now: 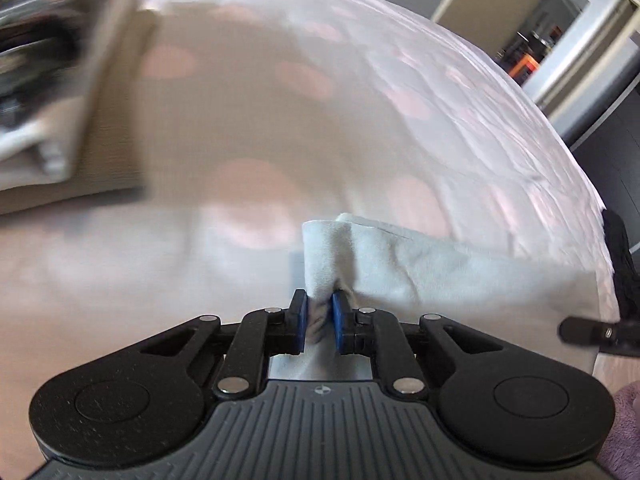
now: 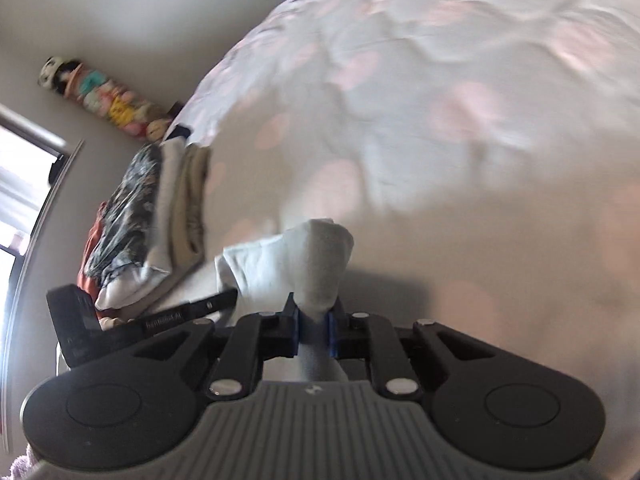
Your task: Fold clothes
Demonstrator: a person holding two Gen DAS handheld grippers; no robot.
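Observation:
A pale blue-white garment [image 1: 432, 268] hangs stretched between both grippers above a bed. My left gripper [image 1: 319, 320] is shut on one bunched corner of it, the cloth pinched between the blue pads. From there the fabric runs right toward the other gripper [image 1: 612, 320] at the frame edge. In the right wrist view, my right gripper [image 2: 314, 326] is shut on the other bunched corner of the garment [image 2: 316, 260], which trails left to the left gripper [image 2: 132, 320].
Under both grippers lies a white bedspread with pink dots [image 1: 400, 100]. A stack of folded clothes [image 2: 160, 216] lies on the bed at the left, blurred in the left wrist view [image 1: 52, 80]. A doorway [image 1: 560, 40], a window [image 2: 20, 184] and a row of soft toys [image 2: 104, 96] surround the bed.

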